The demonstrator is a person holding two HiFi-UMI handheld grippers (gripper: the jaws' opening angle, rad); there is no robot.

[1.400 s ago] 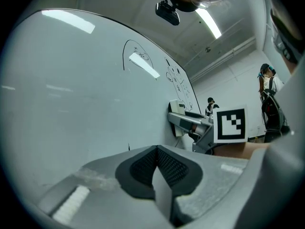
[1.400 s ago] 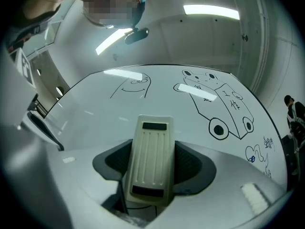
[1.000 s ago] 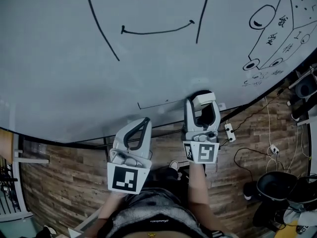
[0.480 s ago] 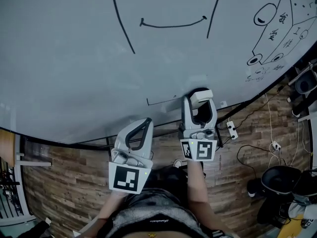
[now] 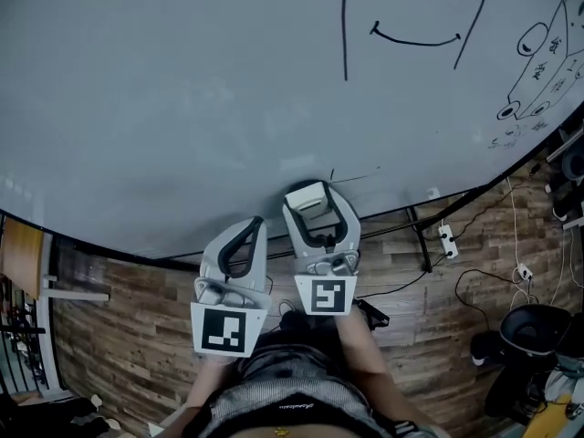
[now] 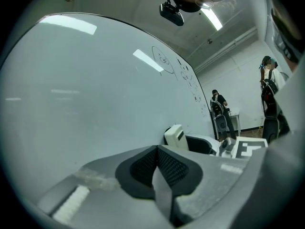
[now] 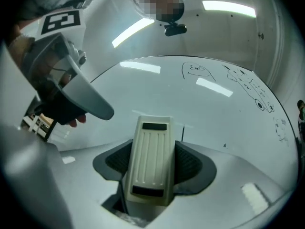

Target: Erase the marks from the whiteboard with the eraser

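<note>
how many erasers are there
1: the eraser, clamped in the right hand-held gripper, by the lower part of the whiteboard. The left hand-held gripper is shut on nothing.

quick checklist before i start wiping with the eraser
1. Eraser held: ok. The right gripper is shut on the eraser.
2. Left gripper free: ok. It is shut on nothing and sits beside the right one.
3. Eraser touching the whiteboard: cannot tell. Its tip is close to the board, but contact does not show.
4. Nearest mark found: ok. A short line lies just right of the eraser in the head view.
5. Board clean: not ok. The face and the sketch at far right are unerased.
</note>
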